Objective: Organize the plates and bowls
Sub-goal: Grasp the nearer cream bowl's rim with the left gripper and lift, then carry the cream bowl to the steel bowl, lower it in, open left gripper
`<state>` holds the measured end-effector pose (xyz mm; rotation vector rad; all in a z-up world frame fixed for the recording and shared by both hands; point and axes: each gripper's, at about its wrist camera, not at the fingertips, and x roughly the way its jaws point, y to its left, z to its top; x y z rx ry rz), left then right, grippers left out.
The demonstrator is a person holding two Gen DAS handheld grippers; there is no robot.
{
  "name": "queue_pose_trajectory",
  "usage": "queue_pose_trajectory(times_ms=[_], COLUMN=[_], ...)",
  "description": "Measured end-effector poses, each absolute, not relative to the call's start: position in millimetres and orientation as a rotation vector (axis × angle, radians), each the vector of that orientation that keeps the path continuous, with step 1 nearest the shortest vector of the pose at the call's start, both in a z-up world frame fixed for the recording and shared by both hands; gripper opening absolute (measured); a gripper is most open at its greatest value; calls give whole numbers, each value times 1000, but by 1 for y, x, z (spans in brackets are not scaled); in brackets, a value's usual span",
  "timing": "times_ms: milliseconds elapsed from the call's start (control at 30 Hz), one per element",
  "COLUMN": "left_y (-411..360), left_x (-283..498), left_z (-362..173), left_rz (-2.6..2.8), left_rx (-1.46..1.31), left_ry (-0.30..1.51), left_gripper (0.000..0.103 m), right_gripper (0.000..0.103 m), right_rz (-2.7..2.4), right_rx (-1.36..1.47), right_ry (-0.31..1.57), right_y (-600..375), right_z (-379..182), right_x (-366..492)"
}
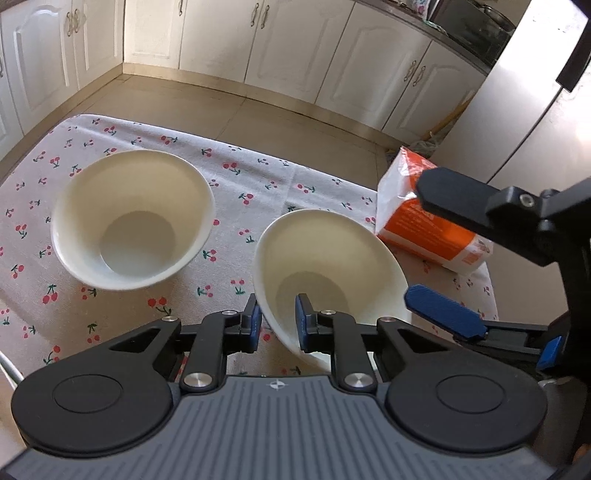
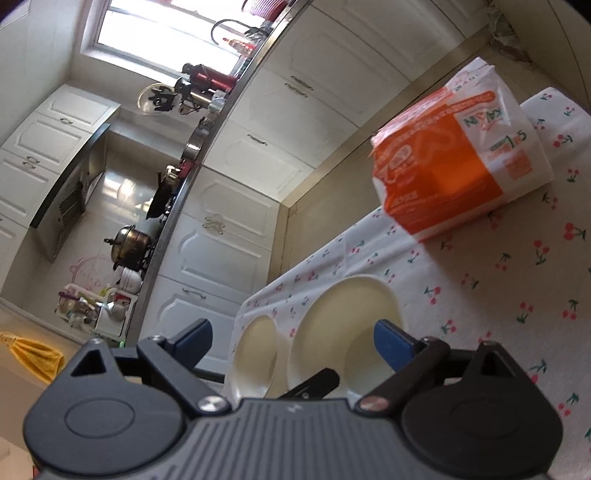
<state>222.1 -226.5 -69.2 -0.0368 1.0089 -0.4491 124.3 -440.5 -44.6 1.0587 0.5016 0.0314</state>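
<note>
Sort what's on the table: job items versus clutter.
Job: tilted bowl with its rim between the left tool's pads; second bowl standing free on the cloth.
Clutter: orange-and-white packet; cherry-print tablecloth.

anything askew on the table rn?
Yes: the near white bowl is tipped up on edge, its rim between the left gripper pads, while the far white bowl sits flat on the cherry tablecloth. Nothing spilled or broken.

White panelled cabinets [image 1: 229, 37] along beige floor tiles [image 1: 207, 107]. Above the cabinets, a dark countertop [image 2: 192, 162] crowded with pots. Beyond the countertop's far end, a bright window [image 2: 162, 33].
</note>
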Motion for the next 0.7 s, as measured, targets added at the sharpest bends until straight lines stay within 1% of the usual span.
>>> queue_pose_trajectory(times_ms=[133,267,400,700], left_y=[-223,-216,-219,-225], left_x=[223,228,229,226], left_z=[-73,-78,-80,-72], left_rz=[-431,-410,-408,-443], left_rx=[-18,-35,-35,-4], left_ry=[1022,1031,1026,982], left_gripper=[21,21,21,18], right_gripper=[95,95,95,95], right_rz=[-49,-89,-34,11], right_rx=[1049,1029,1088,1100], right_ry=[486,513,530,514], right_y=[-446,-454,-452,-448], right_z=[-46,-55,-66,-57], right_x=[118,123,129,122])
